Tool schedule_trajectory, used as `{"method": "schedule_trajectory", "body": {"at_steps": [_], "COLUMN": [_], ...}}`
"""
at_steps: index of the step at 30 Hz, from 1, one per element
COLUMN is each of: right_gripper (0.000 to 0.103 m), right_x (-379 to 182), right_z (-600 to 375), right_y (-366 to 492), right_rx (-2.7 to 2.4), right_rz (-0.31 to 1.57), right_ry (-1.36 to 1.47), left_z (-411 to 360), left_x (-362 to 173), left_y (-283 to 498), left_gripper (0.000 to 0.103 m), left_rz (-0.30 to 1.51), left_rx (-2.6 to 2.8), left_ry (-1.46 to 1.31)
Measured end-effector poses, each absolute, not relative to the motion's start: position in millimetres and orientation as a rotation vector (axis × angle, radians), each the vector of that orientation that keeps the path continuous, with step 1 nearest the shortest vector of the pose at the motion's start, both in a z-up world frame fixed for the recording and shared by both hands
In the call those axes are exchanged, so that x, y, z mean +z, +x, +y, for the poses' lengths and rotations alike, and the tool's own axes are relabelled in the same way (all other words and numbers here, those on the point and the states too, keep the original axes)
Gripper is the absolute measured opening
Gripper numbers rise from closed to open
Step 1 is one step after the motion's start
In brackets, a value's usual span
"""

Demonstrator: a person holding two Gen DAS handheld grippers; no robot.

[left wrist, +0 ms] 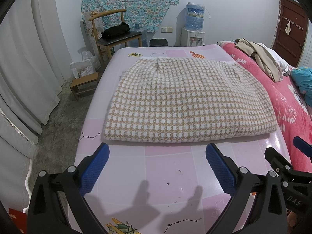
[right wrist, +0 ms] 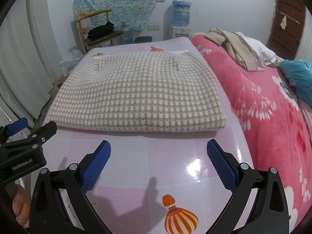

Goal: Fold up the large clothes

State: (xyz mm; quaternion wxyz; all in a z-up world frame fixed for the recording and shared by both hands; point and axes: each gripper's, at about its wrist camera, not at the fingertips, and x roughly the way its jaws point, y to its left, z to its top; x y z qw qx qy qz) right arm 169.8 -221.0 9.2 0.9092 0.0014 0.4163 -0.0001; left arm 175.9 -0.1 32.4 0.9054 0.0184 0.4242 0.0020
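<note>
Left claw (left wrist: 157, 152) and right claw (right wrist: 159, 149) both spread wide, empty, above bare pink counter (left wrist: 165, 167). Checked sweater (left wrist: 179, 101) lies folded flat mid-counter, near edge just ahead; red blanket (right wrist: 263, 107) borders its right side.

Cut off and hidden

The teal cloth (right wrist: 300, 78) runs past the right edge; the folded garment (left wrist: 175, 99) hides its own underlayers and the surface (left wrist: 165, 167) beneath.
</note>
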Motion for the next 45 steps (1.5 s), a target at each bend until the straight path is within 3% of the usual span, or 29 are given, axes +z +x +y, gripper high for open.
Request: {"method": "schedule_trajectory", "body": {"at_steps": [45], "right_gripper": [0.095], "right_x": [10.8], "right_z": [-221.4], "right_y": [169.7], "right_rx": [0.004], "right_rz": [0.858], "right_ry": [-0.009], "left_z": [-1.1], "left_x": [33.6], "left_y": [177.1], "left_gripper": [0.097], "left_rz": [0.874], "left_rx": [0.007], "left_ry": [0.040]}}
